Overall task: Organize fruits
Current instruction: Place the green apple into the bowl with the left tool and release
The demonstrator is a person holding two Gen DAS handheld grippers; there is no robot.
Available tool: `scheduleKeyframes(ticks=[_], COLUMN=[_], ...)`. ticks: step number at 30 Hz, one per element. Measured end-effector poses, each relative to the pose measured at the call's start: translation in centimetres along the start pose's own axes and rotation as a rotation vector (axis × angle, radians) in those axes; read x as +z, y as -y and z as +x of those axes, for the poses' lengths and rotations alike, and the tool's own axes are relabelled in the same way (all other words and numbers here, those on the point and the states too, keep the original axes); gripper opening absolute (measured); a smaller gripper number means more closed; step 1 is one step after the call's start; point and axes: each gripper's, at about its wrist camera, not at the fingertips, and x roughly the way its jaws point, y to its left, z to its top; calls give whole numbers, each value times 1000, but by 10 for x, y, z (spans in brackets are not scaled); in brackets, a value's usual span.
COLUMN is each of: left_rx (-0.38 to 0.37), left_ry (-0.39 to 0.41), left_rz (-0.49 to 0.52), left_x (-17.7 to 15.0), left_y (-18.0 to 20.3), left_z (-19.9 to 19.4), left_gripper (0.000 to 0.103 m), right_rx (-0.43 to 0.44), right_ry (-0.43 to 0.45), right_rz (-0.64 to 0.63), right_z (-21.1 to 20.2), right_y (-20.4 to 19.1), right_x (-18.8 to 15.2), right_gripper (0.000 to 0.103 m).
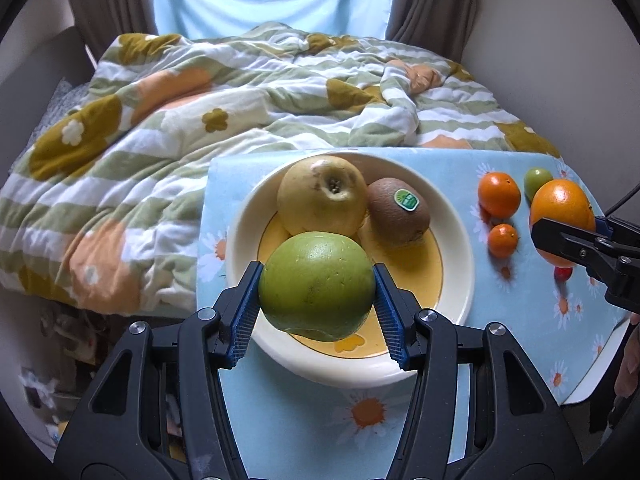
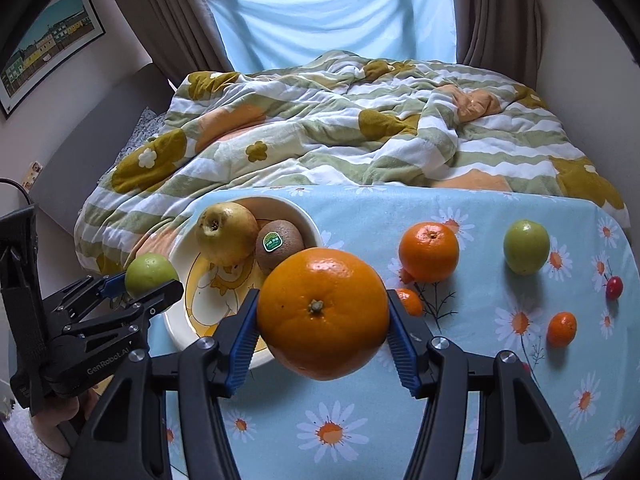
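Observation:
My left gripper is shut on a green apple and holds it over the near side of a cream and yellow bowl. The bowl holds a yellow pear and a kiwi with a green sticker. My right gripper is shut on a large orange above the table, right of the bowl. On the cloth lie a tangerine, a green fruit, two small mandarins and a red cherry tomato.
The table has a light blue daisy-print cloth. A bed with a striped flowered quilt lies right behind it, under a curtained window. A framed picture hangs on the left wall. The left gripper and its green apple show at the bowl's left.

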Motion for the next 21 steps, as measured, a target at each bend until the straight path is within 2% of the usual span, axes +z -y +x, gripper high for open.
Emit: scheduleKeyframes(ticks=[7,13,15,16,17,19,21], left_rx=[-24,-42,-39,-29,-20,-26,-25], left_ry=[-28,-23,-6,6,22,48,41], left_rz=[63,81,83,82,78,70,68], left_x=[1,0,1,2,3,4,4], left_y=[-12,-12,-12,-12,-12,-14,-14], left_z=[27,35,32,31,28,22,19], left_gripper=[60,60,72,95,103,103,103], right_rx=[-34,-54,-56,-56,-56,-54,-51], right_ry=[-13,-20,-23,-26,-27,-29,-30], right_rz=[45,57,58,58,57,56,55], right_z=[15,15,15,16,17,18,18], right_y=[-11,-11,-10,-9,-9,-8,-6], right_x=[-2,-4,-4,-4,-3,-3,-2], right_gripper=[55,55,55,55,55,55,55])
